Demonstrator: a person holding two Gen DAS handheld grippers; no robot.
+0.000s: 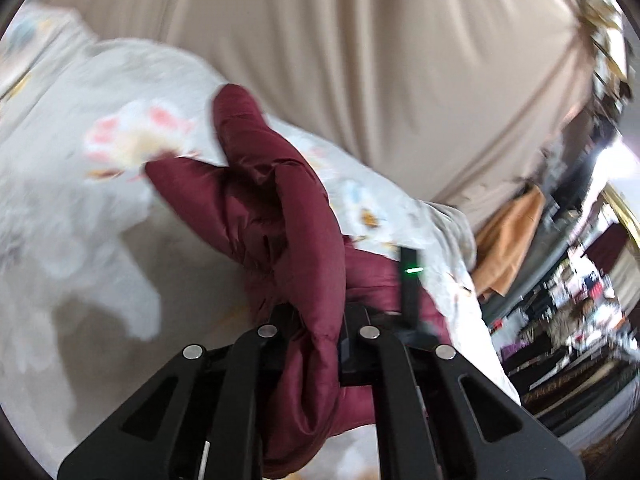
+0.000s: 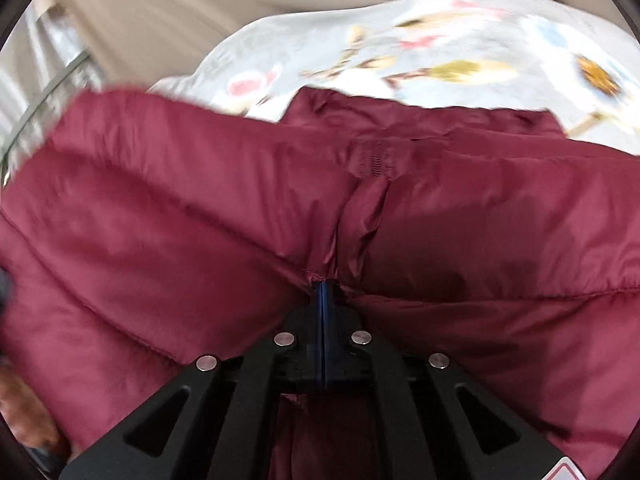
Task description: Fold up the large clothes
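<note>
A maroon quilted puffer jacket (image 1: 260, 200) lies over a pale floral bedsheet (image 1: 72, 128). In the left wrist view my left gripper (image 1: 316, 320) is shut on a thick fold of the jacket, which bulges between and over the fingers. In the right wrist view the jacket (image 2: 200, 208) fills most of the frame, with a zipper end (image 2: 374, 160) near the middle. My right gripper (image 2: 324, 284) is shut on a seam of the jacket, its fingers pressed together. The other gripper's black body with a green light (image 1: 410, 280) shows behind the jacket.
A beige curtain (image 1: 360, 40) hangs behind the bed. An orange cloth (image 1: 508, 232) and cluttered shelves (image 1: 580, 300) stand to the right of the bed. The floral sheet (image 2: 400, 48) shows beyond the jacket, with a metal rail (image 2: 48, 92) at the left.
</note>
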